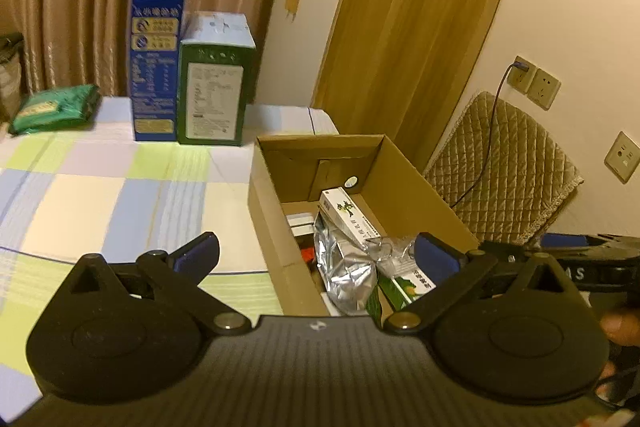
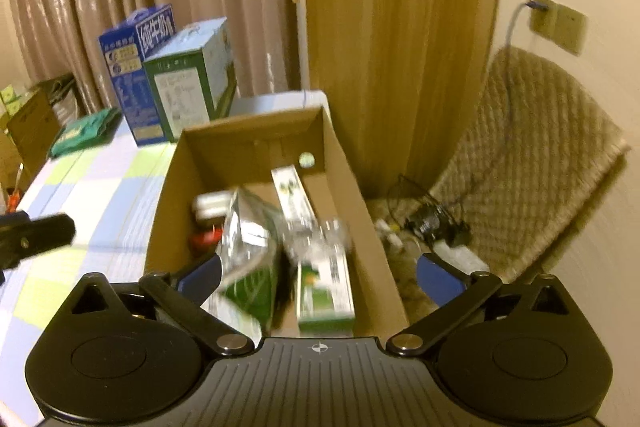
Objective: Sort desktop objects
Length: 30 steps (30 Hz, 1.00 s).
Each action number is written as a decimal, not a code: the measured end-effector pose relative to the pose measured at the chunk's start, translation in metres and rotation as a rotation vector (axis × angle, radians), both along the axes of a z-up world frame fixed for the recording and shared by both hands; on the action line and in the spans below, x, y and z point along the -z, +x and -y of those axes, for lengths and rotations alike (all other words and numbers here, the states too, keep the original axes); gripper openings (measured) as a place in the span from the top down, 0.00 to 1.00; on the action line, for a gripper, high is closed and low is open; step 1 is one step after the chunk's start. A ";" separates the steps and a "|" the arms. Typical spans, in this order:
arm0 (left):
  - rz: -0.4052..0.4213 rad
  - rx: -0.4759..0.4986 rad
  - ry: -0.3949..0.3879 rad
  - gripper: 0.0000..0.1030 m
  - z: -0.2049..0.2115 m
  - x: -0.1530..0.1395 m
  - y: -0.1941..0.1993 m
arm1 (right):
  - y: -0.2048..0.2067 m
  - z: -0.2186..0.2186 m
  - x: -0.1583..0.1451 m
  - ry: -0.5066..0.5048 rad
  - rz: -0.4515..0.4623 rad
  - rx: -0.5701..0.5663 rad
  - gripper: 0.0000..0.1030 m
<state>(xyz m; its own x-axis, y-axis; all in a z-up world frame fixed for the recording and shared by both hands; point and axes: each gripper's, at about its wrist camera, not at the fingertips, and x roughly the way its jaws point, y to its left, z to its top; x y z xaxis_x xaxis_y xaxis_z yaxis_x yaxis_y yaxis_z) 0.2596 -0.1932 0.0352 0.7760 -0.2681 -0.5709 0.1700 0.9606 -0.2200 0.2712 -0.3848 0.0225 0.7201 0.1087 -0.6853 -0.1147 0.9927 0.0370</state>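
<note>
Both tongs, left (image 1: pixel 316 259) and right (image 2: pixel 318 277), are held spread wide and empty above the cardboard box (image 1: pixel 424 183) at the worktop (image 1: pixel 100 187) edge, where sorted packets (image 1: pixel 348 267) are gathered for tidiness.

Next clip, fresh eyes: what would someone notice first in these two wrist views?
First, the open cardboard box at the right end of the checked tablecloth, stuffed with a silver foil bag and small green-and-white packets. Behind it, against the curtain, a tall blue carton stands beside a green carton, and a green packet lies at far left. Both grippers, left and right, gape wide with nothing held.
</note>
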 end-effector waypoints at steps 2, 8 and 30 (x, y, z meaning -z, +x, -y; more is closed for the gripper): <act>0.015 -0.013 0.013 0.01 -0.001 -0.004 -0.020 | -0.021 -0.001 0.001 -0.001 -0.018 0.025 0.02; -0.002 -0.043 -0.009 0.01 -0.012 -0.007 -0.081 | -0.084 -0.013 0.004 -0.078 -0.039 0.008 0.02; -0.115 -0.032 0.091 0.01 -0.018 0.012 -0.200 | -0.208 -0.032 -0.003 -0.057 -0.035 0.030 0.02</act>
